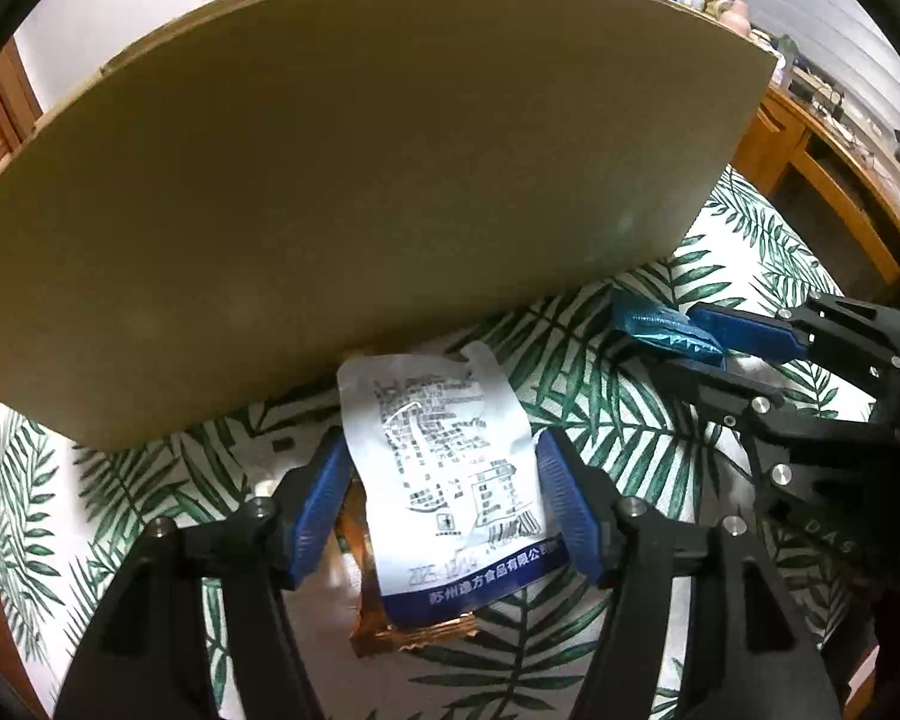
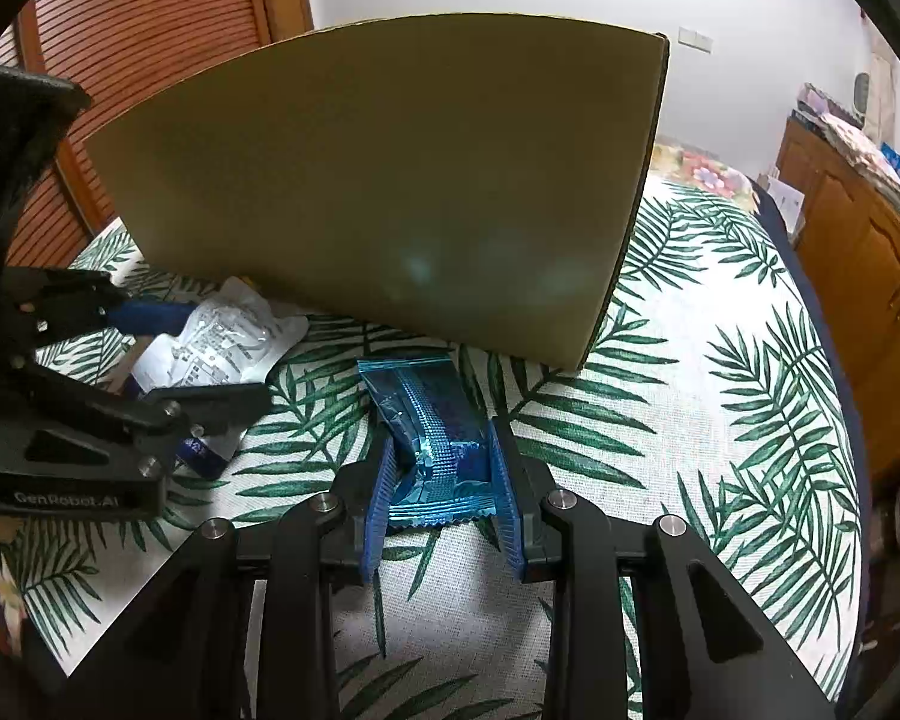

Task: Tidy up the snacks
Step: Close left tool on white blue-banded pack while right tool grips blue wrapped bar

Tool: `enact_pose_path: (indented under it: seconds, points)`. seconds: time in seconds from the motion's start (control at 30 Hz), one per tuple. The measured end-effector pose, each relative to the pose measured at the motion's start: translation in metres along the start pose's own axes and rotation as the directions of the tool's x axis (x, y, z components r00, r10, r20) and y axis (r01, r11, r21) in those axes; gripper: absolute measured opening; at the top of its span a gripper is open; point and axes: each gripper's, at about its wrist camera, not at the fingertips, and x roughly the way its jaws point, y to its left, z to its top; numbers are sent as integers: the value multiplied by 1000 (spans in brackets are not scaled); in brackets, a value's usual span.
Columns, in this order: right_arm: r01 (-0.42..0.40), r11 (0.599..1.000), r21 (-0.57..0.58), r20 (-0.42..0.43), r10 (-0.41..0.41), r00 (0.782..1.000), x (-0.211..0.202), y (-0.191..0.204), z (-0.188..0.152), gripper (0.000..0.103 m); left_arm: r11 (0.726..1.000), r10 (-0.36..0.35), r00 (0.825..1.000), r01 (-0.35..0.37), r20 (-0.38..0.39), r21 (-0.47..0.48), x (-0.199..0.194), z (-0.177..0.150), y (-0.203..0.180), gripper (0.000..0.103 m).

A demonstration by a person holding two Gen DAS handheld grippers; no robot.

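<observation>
Both packets are being picked up. The right hand-held gripper (image 2: 441, 489) is clenched on the blue packet (image 2: 432, 438); the left hand-held gripper (image 1: 444, 510) straddles the white packet (image 1: 450, 468), unclosed, needing a squeeze. The cardboard box (image 2: 390, 192) stands just beyond both.

We see dim indoor light in both views, with a greenish cast. The box (image 2: 390, 180) face lies in shade with faint pale glare spots low on it. Below the box, the blue wrapper (image 2: 435, 438) glints. Fisheye bending curves the box edges; corners go black.
</observation>
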Motion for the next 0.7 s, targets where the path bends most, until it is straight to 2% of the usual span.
enact_pose_path:
  seconds: [0.1, 0.17, 0.23, 0.3, 0.43, 0.57, 0.63, 0.7]
  points:
    - [7, 1000, -6, 0, -7, 1000, 0, 1, 0, 29, 1000, 1, 1000, -1, 4, 2, -1, -1, 0, 63]
    - [10, 1000, -8, 0, -10, 1000, 0, 2, 0, 29, 1000, -6, 1000, 6, 12, 5, -2, -2, 1, 57]
    - [12, 1000, -10, 0, -12, 1000, 1, 3, 0, 29, 1000, -9, 1000, 9, 22, 2, -6, -5, 4, 45]
    - [13, 1000, -10, 0, -13, 1000, 1, 3, 0, 29, 999, -35, 999, 35, 30, 5, -10, -7, 6, 43]
    - [16, 1000, -12, 0, -16, 1000, 1, 4, 0, 29, 999, -34, 998, 33, 45, 26, -16, -13, -2, 40]
    - [20, 1000, -15, 0, -20, 1000, 2, 5, 0, 29, 998, -67, 994, 66, 91, 13, -31, -17, 0, 36]
    - [21, 1000, -16, 0, -21, 1000, 2, 5, 0, 29, 997, -72, 992, 70, 99, 24, -38, -21, 6, 26]
    - [22, 1000, -17, 0, -22, 1000, 2, 6, 0, 29, 997, -75, 991, 72, 114, 27, -44, -26, 9, 25]
